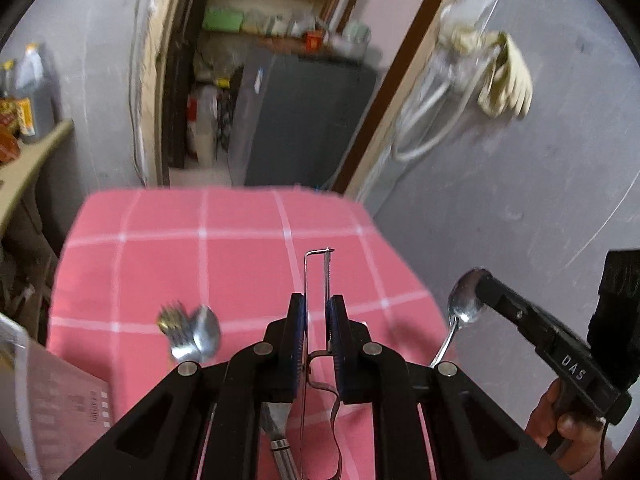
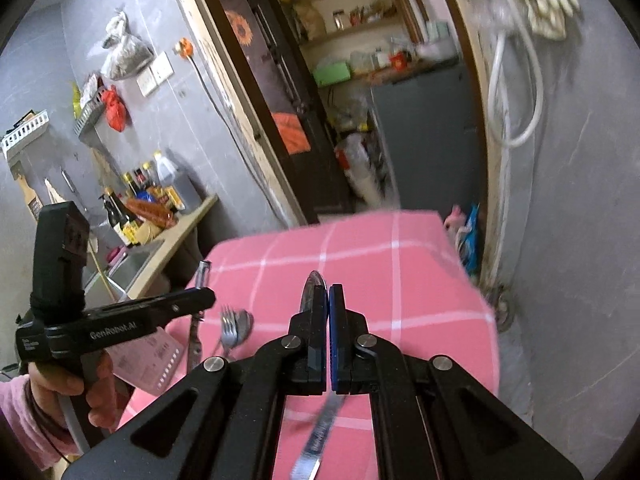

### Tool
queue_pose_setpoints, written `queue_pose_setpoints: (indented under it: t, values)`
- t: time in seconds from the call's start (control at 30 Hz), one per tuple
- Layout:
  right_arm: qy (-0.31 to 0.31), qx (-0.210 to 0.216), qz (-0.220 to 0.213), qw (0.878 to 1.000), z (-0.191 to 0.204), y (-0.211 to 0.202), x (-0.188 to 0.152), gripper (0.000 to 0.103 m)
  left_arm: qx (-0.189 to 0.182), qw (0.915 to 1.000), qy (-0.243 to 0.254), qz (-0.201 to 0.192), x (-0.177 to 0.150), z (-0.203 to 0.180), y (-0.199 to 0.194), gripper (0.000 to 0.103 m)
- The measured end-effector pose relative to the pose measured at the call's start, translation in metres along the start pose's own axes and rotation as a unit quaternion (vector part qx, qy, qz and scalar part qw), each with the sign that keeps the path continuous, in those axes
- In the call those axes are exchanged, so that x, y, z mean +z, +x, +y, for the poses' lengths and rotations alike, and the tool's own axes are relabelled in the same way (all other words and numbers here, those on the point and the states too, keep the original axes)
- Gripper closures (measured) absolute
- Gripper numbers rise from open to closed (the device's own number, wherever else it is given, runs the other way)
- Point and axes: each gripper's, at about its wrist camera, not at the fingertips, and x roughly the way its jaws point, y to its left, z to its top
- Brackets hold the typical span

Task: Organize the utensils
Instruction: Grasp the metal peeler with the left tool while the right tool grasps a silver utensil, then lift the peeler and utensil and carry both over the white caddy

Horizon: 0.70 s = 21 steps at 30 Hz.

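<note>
In the left wrist view, my left gripper [image 1: 317, 322] has its jaws drawn almost together and pinches a wire-framed metal peeler [image 1: 318, 280], which stands between the blue pads [image 1: 300, 332] with its looped head ahead of the fingertips and its bent handle trailing back beneath them. Below the gripper lies the table under a pink checked cloth [image 1: 168, 264]. Left of my left gripper, a fork and spoon [image 1: 190, 330] lie overlapped on the cloth, blurred. To the right of my left gripper, my right gripper [image 1: 482, 286] holds a second spoon [image 1: 466, 300] by its bowl, the handle hanging down and back; my right hand [image 1: 560, 420] grips the tool body. In the right wrist view, my right gripper [image 2: 327, 300] is pressed together on the spoon [image 2: 314, 284], whose bowl tip projects ahead of the left finger and whose handle extends back beneath the jaws. The pink checked cloth [image 2: 400, 280] lies ahead of and below this gripper. To its left, the fork and spoon [image 2: 236, 330] rest on the cloth, and further left my left gripper [image 2: 204, 300] carries the peeler [image 2: 200, 280] upright, with my left hand [image 2: 76, 384] on the handle.
</note>
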Motion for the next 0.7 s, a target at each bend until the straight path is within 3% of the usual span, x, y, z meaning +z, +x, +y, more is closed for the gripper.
queue_pose_setpoints:
  t: [0.33,0.5,0.7]
  values:
    - [-0.033,0.004,-0.075,0.997,0.08,-0.044,0.045,0.101,-0.009,0.9924,0.022,-0.12,0.035,0.02,-0.109,0.091]
    - [-0.058,0.03,-0.105,0.992,0.131,-0.048,0.057,0.101,0.017,0.984,0.026,-0.176,0.042,0.041,-0.156,0.091]
    - [-0.085,0.059,-0.127,0.987,0.187,-0.04,0.057,0.101,0.051,0.9751,0.019,-0.215,0.038,0.074,-0.192,0.091]
